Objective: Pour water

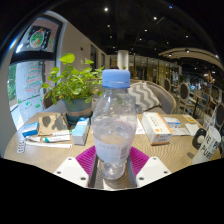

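A clear plastic water bottle [114, 125] with a blue cap [116, 78] stands upright between my fingers, above the wooden table [180, 150]. My gripper [112, 160] is shut on the bottle's lower part. The magenta pads [86, 157] press against it from both sides. The bottle's base shows between the fingers, and I cannot tell whether it touches the table. No cup or other vessel is in view.
A leafy potted plant [70, 85] stands beyond the bottle on the left. Books and papers [48, 128] and a small box [80, 130] lie on the table to the left. More books [156, 126] lie on the right. A striped chair [150, 95] is behind.
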Motion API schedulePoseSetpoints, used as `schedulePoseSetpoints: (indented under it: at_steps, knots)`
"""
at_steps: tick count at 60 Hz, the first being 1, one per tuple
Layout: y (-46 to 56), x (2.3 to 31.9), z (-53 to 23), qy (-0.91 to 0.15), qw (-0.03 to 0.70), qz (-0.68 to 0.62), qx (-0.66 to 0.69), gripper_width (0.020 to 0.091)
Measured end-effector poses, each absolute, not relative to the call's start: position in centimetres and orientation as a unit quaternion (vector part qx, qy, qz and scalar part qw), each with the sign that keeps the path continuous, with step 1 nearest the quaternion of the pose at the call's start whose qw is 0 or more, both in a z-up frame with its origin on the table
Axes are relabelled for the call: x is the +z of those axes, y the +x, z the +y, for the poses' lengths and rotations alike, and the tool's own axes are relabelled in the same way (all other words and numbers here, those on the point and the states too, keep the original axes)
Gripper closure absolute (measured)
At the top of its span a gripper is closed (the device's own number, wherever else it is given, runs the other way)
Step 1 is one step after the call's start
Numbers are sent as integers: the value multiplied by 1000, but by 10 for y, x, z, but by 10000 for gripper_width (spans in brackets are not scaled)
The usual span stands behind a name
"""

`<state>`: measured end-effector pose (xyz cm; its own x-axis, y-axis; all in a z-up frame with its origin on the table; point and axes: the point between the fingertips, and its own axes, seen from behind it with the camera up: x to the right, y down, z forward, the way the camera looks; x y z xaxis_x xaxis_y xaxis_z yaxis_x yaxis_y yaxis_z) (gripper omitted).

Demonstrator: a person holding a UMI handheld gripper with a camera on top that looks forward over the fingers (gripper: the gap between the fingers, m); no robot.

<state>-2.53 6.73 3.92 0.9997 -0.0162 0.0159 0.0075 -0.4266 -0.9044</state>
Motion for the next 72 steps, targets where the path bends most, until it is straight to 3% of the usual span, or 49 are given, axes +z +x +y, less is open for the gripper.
schedulePoseSetpoints:
  at_steps: [13, 14, 18, 19, 30, 36, 52, 62, 72]
  knots:
    - [-32, 39, 65, -846, 533, -5, 10, 753]
    - [-33, 40, 65, -846, 532, -7, 10, 788]
    - [-33, 48, 63, -844, 536, -8, 8, 793]
    - [-34, 50, 62, -844, 536, -11, 7, 835]
    - [-39, 89, 57, -836, 549, -10, 15, 836]
    - [-42, 127, 48, -825, 562, 9, 58, 837]
    - [-24, 232, 27, -752, 555, 176, 309, 839]
    - [29, 257, 20, -678, 516, 298, 431, 840]
    - [78, 243, 16, -600, 441, 412, 525, 843]
